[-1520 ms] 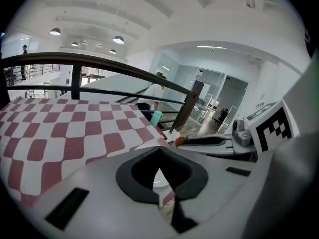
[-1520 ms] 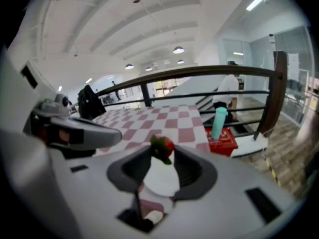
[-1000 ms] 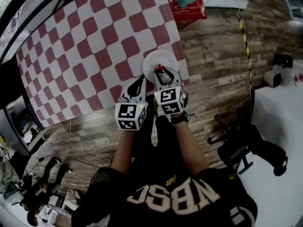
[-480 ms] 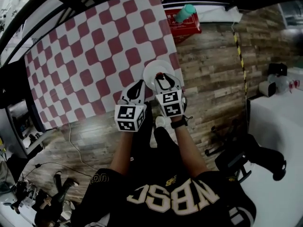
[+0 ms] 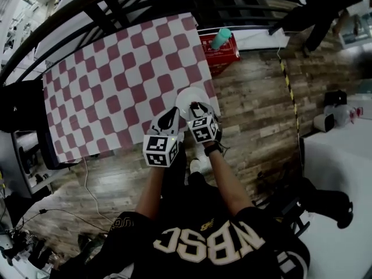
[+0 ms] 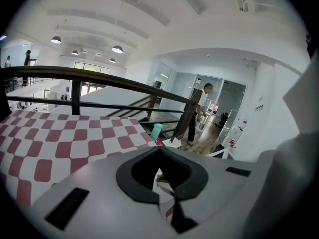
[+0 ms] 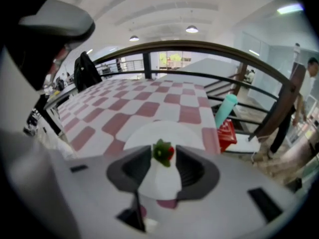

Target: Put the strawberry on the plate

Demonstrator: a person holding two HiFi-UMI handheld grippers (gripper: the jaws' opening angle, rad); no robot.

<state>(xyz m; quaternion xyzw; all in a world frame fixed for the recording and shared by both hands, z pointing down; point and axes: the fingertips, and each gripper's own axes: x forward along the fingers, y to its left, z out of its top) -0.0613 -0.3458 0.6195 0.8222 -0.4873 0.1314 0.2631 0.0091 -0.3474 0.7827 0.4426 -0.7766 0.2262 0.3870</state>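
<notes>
Over the plate [image 7: 164, 129], the jaws of the right gripper [image 5: 195, 106] are pinching the light, likely soft strawberry [image 7: 163, 153] at its sides, while the left gripper [image 6: 160, 148] jaws are sitting together.

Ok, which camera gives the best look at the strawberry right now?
The right gripper view: the strawberry sits between the jaws of the right gripper, green cap and red flesh plain, over the white plate. In the head view it can't be made out behind that gripper; the left gripper view shows none of it.
</notes>
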